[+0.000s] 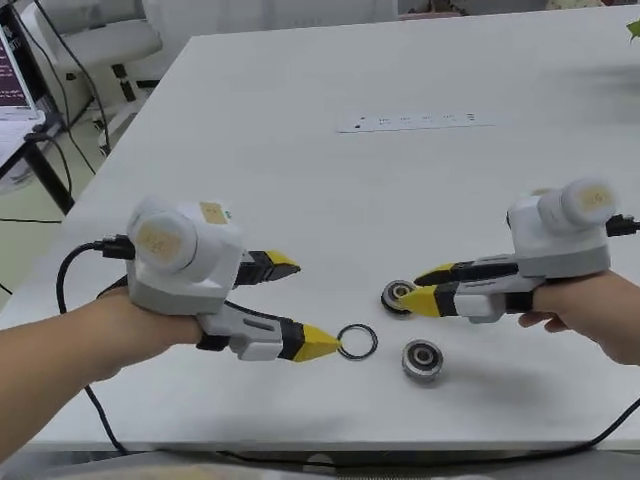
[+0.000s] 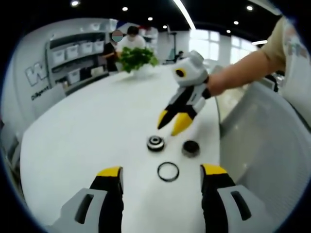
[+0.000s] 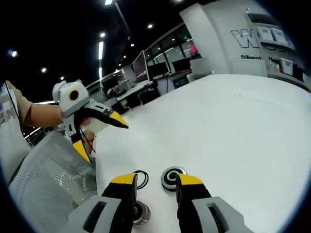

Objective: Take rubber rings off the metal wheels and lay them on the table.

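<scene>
1. Head view: the thin black rubber ring (image 1: pixel 357 341) lies flat on the white table (image 1: pixel 300 150), just beside one yellow tip of the left gripper (image 1: pixel 303 305). That gripper's jaws are spread wide and hold nothing. The right gripper (image 1: pixel 425 286) is partly spread and empty too. Its tips point at the farther small metal wheel (image 1: pixel 398 296).
2. Left gripper view: the ring (image 2: pixel 168 172) lies between its own tips, and both wheels sit past it.
3. Right gripper view: one wheel (image 3: pixel 172 177) sits just ahead of its jaws, so I think this gripper is nearer to grab it.
</scene>
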Demonstrator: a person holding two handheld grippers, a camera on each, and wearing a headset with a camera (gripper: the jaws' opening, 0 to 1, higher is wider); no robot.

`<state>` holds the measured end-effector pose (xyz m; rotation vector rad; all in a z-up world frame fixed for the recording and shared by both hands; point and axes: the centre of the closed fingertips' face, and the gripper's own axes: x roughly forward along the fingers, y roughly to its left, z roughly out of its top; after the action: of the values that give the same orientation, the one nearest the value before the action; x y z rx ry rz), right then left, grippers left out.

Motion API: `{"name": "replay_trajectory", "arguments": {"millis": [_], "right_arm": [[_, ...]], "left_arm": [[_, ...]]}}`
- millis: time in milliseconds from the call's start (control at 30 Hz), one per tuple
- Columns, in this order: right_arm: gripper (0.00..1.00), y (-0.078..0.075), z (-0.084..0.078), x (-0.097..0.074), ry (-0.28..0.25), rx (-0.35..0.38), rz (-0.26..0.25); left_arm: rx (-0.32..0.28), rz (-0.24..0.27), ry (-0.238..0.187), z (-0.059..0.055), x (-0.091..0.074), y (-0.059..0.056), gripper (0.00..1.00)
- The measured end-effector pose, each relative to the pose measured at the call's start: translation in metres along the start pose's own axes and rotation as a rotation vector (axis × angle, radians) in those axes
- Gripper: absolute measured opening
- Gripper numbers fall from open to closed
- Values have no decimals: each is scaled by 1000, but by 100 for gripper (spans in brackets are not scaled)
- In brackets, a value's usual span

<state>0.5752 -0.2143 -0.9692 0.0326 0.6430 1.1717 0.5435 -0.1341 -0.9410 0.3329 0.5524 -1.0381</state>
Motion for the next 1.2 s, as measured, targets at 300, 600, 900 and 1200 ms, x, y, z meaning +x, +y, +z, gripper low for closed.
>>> {"name": "replay_trajectory", "arguments": {"millis": [300,600,900,1200], "right_arm": [[35,-13,3,-11,-22,-29,-35],[36,-27,1,-15,-22,-62,-62],[34,-36,-10,-13,6,-86,-74],[33,-37,-14,-8,12,-99,-70]], "left_arm": [[4,2,2,9,16,13,65],[14,-10,18,13,33,19,64],[19,-26,36,10,52,23,60],[21,-47,42,8,68,20,54]]}}
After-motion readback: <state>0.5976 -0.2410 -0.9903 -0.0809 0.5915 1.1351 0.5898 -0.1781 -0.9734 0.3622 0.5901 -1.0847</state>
